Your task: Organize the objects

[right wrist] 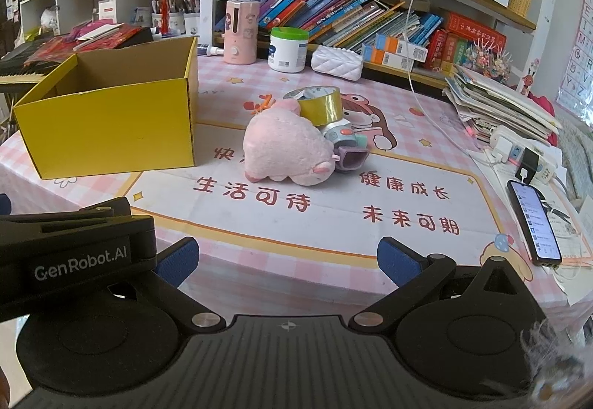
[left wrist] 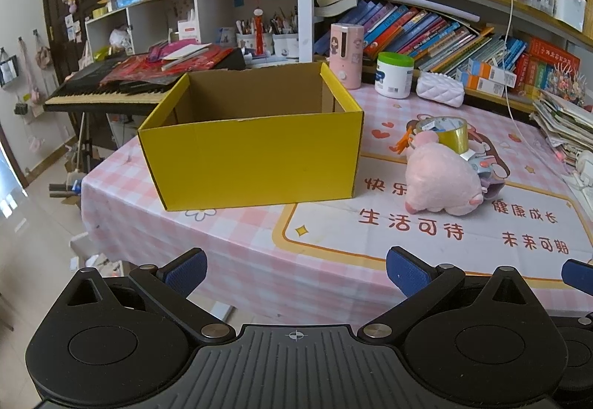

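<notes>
I judge the sorting has not begun: the open yellow cardboard box (left wrist: 252, 153) near the left edge of the pink checked table (left wrist: 229, 260) looks empty. Beside it, mid-table, the fluffy pink plush toy (right wrist: 285, 153) lies touching the gold tape roll (right wrist: 320, 103) and a small grey-and-lilac plastic toy (right wrist: 348, 145). My left gripper (left wrist: 296, 268) and right gripper (right wrist: 287, 257) both hang spread wide, holding nothing. Next, I should reach over the plush and close on it.
</notes>
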`<action>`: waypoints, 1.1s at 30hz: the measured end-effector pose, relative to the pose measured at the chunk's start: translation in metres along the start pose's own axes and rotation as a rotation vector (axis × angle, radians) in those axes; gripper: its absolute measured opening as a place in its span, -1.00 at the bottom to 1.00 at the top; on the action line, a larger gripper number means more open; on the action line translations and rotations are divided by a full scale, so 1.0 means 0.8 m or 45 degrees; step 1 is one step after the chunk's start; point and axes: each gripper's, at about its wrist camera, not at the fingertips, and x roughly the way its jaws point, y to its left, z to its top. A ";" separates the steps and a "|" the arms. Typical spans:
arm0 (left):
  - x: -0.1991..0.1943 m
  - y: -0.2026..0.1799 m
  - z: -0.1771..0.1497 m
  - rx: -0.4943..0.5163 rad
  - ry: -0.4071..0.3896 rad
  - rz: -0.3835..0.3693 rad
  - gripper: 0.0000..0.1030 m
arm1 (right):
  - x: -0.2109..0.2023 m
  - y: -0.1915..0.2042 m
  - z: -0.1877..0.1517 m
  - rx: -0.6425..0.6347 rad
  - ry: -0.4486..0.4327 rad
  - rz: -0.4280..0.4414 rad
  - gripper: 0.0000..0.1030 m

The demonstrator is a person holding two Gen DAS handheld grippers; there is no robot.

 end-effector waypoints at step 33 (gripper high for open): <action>0.036 -0.027 0.038 -0.087 -0.033 0.128 1.00 | 0.057 -0.033 0.042 -0.048 0.002 0.105 1.00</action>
